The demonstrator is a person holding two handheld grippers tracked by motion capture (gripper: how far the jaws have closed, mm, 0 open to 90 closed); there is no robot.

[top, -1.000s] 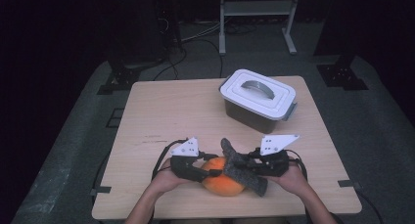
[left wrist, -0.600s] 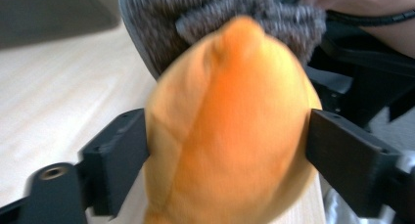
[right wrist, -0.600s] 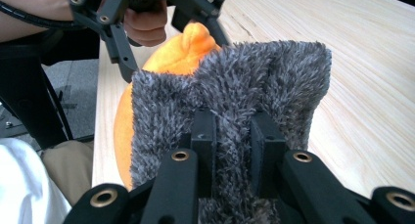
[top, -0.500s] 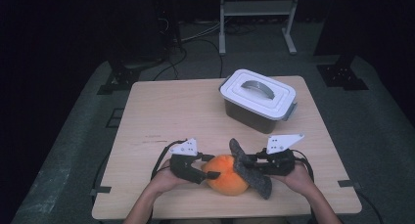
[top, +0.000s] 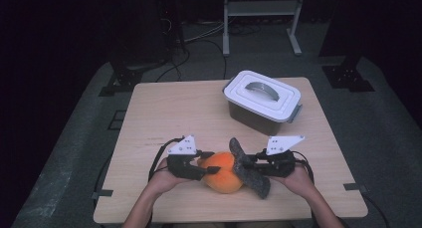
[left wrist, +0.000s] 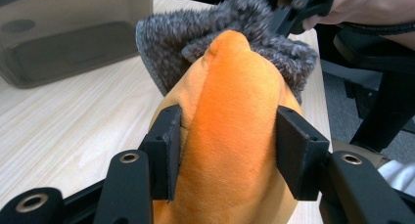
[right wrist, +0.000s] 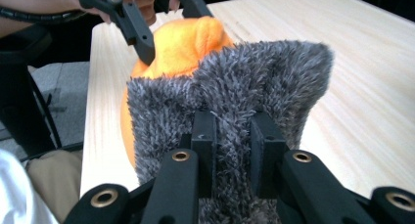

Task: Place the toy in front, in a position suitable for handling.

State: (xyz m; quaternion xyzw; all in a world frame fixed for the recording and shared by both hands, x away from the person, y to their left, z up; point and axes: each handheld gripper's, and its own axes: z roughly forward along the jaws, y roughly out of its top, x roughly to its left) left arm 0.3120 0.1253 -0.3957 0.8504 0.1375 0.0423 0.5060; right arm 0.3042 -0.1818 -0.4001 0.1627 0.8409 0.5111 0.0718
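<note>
An orange plush toy lies near the table's front edge, with a grey furry part on its right side. My left gripper is shut on the orange plush, its jaws pressing both sides. The grey furry part is pinched by my right gripper, jaws close together. In the left gripper view the grey fur wraps behind the orange body. The right gripper view shows the orange plush behind the fur.
A grey plastic box with a white lid and handle stands at the back right of the wooden table. Its dark wall fills the upper left of the left gripper view. Cables and stands lie on the floor beyond.
The orange plush has come up more into view between the grippers. The grey furry part has shifted right and turned more upright. Both hands stay near the front edge.
</note>
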